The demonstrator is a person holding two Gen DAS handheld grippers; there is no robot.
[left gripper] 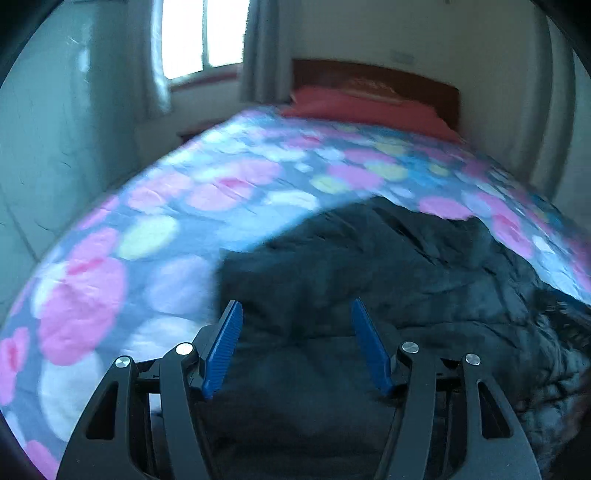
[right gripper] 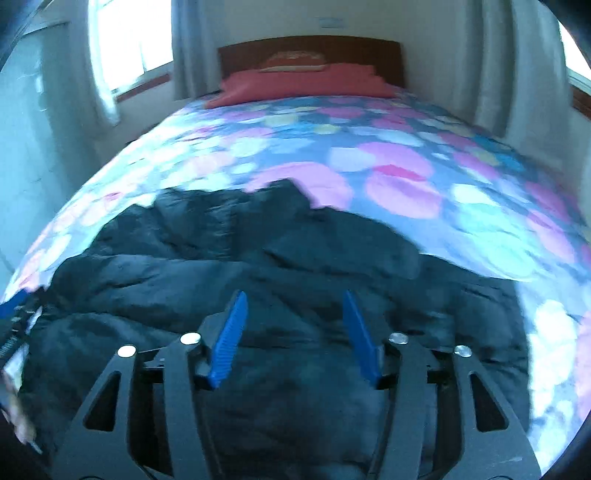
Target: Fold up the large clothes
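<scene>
A large black padded jacket (left gripper: 388, 266) lies crumpled on the near end of a bed with a dotted pink and blue cover (left gripper: 207, 192). It also shows in the right wrist view (right gripper: 229, 258). My left gripper (left gripper: 297, 306) is open and empty, its blue pads wide apart above the jacket's left part. My right gripper (right gripper: 293, 297) is open and empty above the jacket's middle. The other gripper shows partly at the left edge of the right wrist view (right gripper: 14, 317).
A red pillow (right gripper: 303, 86) and a wooden headboard (right gripper: 310, 50) stand at the far end of the bed. A window with curtains (left gripper: 199, 33) is at the back left. A pale wall (left gripper: 55, 147) runs along the bed's left side.
</scene>
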